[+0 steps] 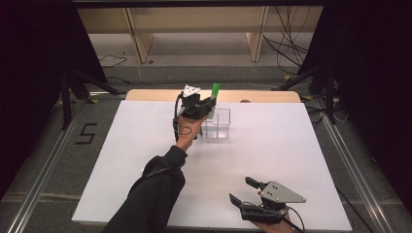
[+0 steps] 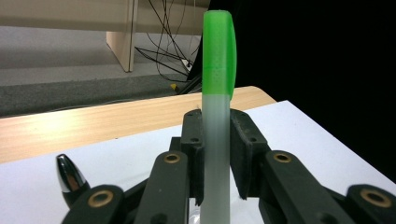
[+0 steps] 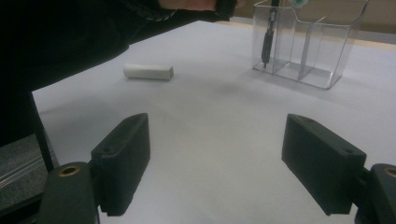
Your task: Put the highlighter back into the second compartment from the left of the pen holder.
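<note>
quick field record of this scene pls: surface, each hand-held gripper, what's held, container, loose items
surface: white table top
left hand-held gripper: shut on the green-capped marker, held upright at the clear organizer
right hand-held gripper: open, holds nothing, low over the table at the near edge
container: clear organizer with compartments, a dark pen standing in one
loose items: white eraser lying on the table

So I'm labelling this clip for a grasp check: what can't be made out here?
- Green-capped pen: its lower end is cut off by the bottom edge of the left gripper view.
- Clear organiser: in the high view the left gripper covers its left side.
- White eraser: too small for any markings in the right gripper view.
</note>
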`<action>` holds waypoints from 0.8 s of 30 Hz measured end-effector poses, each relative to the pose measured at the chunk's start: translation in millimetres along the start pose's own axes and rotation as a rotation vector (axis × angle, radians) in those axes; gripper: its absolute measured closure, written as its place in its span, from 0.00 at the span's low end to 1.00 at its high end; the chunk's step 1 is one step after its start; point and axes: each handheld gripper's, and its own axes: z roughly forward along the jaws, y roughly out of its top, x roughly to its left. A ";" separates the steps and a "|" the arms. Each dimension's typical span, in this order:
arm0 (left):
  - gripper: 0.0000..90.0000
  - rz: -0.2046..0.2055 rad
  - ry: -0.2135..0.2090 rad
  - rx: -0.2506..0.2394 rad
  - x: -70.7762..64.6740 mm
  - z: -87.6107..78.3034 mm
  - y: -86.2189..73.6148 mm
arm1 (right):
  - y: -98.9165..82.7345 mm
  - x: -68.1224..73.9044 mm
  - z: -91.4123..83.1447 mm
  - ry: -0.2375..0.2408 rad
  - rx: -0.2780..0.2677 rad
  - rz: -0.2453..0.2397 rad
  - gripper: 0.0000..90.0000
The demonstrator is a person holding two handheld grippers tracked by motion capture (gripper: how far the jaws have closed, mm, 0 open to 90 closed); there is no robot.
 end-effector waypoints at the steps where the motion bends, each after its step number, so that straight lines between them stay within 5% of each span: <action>1: 0.86 0.001 0.003 0.000 -0.7 0.5 -0.5 | 0.0 0.1 0.0 0.001 0.001 -0.001 0.27; 17: 0.83 0.014 0.021 0.021 0.6 6.3 -7.8 | -0.7 1.7 1.1 0.011 0.014 -0.014 0.27; 21: 0.49 -0.012 0.021 0.063 -2.1 2.1 -2.4 | -0.8 1.4 1.1 0.011 0.015 -0.013 0.28; 24: 0.36 -0.014 -0.012 0.085 -3.1 -6.8 2.2 | -0.9 1.4 0.9 0.009 0.014 -0.018 0.28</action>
